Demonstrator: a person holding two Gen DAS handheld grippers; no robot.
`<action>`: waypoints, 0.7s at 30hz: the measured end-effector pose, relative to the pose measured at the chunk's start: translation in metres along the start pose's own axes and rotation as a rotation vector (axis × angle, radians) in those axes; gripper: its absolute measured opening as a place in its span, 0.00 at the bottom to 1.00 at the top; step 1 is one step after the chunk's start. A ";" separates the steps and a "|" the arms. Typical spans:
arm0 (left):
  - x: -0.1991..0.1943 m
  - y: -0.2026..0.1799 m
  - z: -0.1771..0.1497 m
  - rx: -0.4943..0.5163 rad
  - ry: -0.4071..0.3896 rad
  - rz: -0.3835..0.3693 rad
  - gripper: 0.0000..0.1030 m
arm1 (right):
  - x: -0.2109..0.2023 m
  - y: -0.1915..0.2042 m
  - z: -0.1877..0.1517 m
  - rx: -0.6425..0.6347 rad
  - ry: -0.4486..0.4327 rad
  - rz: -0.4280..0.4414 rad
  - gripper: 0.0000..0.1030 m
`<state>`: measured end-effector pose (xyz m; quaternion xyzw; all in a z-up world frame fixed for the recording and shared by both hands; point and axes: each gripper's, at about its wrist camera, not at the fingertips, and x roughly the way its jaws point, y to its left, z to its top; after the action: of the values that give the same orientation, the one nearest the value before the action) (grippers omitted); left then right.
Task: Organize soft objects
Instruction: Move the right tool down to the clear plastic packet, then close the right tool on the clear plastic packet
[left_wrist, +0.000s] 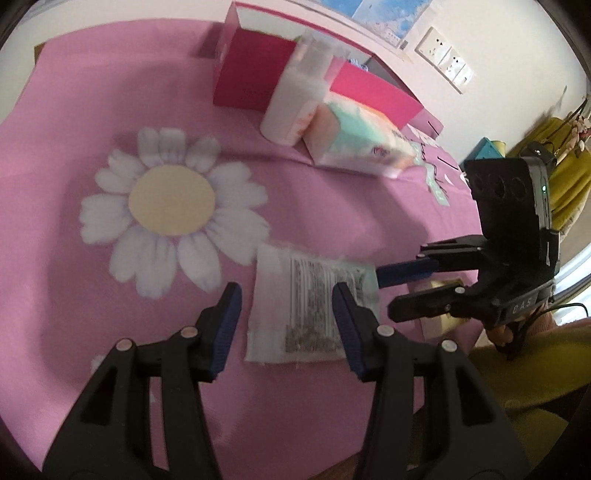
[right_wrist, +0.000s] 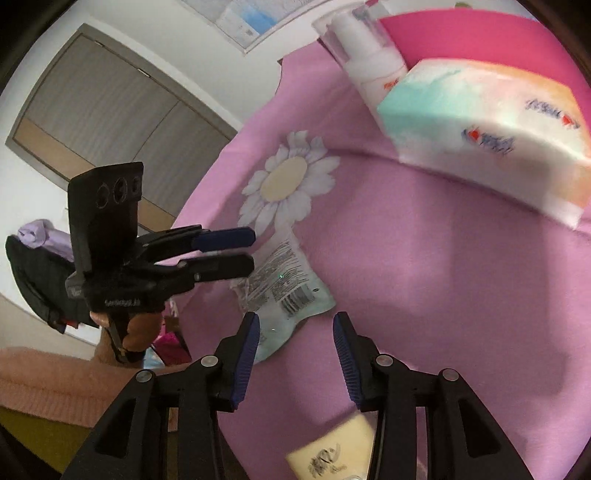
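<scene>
Both tongs stand spread with nothing pinched. Left gripper (left_wrist: 286, 325), seen from its own camera, hangs over a flat printed sachet (left_wrist: 310, 310) lying on the pink cloth (left_wrist: 74, 258); whether its blue pads touch the sachet cannot be told. Right gripper (right_wrist: 295, 354) likewise has its jaws parted, with bare cloth between the pads and the sachet (right_wrist: 284, 288) just beyond the left pad.

Left wrist view shows the right gripper (left_wrist: 384, 291) coming in from the right, its tips at the sachet's far right edge. It also shows a pink box (left_wrist: 251, 74) at the back of the cloth, a white bottle (left_wrist: 291, 107) before it, a soft tissue pack (left_wrist: 354, 144) beside the bottle, wall sockets (left_wrist: 443, 55) and a yellow sleeve (left_wrist: 517, 369).

Right wrist view shows the left gripper (right_wrist: 253, 251) from the side, above the sachet's near edge, and a hand (right_wrist: 136, 328) under its body. Only this view shows a small cream packet (right_wrist: 332, 450) at the bottom edge, partly behind the right gripper's own finger, a grey door (right_wrist: 110, 110), and the tissue pack (right_wrist: 480, 129) close, with its printed face. The daisy print (right_wrist: 284, 181) appears in both views.
</scene>
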<state>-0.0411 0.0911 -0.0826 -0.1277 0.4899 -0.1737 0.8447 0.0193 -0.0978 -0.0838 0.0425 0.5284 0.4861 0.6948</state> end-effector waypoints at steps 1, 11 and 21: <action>0.000 0.000 -0.001 0.001 -0.004 -0.001 0.51 | 0.003 0.002 0.002 -0.003 -0.004 -0.002 0.41; 0.001 -0.003 -0.003 0.006 0.001 -0.066 0.51 | 0.020 0.006 0.016 0.013 -0.030 -0.035 0.26; 0.011 -0.010 0.002 0.017 -0.003 -0.101 0.51 | 0.009 0.004 0.020 -0.050 -0.083 -0.129 0.14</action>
<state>-0.0358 0.0773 -0.0857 -0.1454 0.4802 -0.2202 0.8365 0.0316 -0.0798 -0.0793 0.0111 0.4882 0.4512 0.7470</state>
